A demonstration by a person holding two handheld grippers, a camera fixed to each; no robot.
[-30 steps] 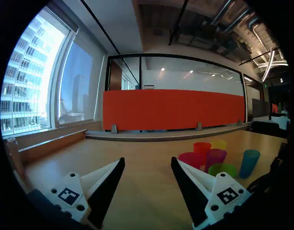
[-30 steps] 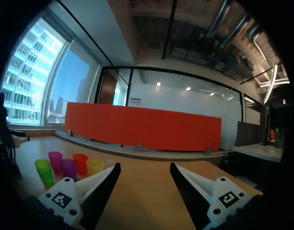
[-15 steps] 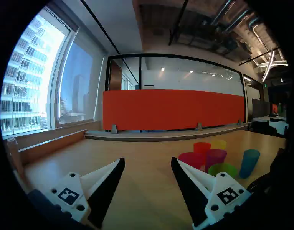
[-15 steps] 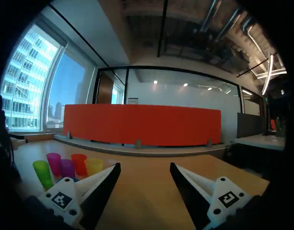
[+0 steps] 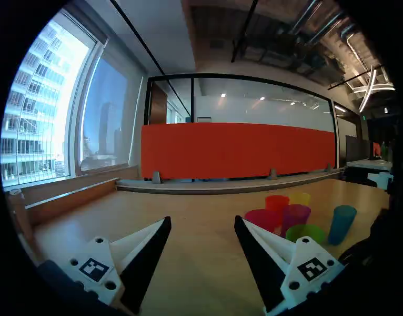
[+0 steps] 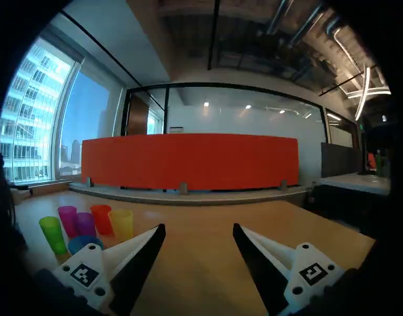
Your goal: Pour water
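The left tool [image 5: 201,220] stood open and empty, six cups [image 5: 295,216] clustered ahead to its right on the surface [image 5: 201,205]; the right tool [image 6: 199,227] stood open and empty too, the cluster ahead to its left; bare wood ran ahead of both to the far edge

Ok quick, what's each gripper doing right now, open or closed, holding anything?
Left gripper: open, holding nothing.
Right gripper: open, holding nothing.
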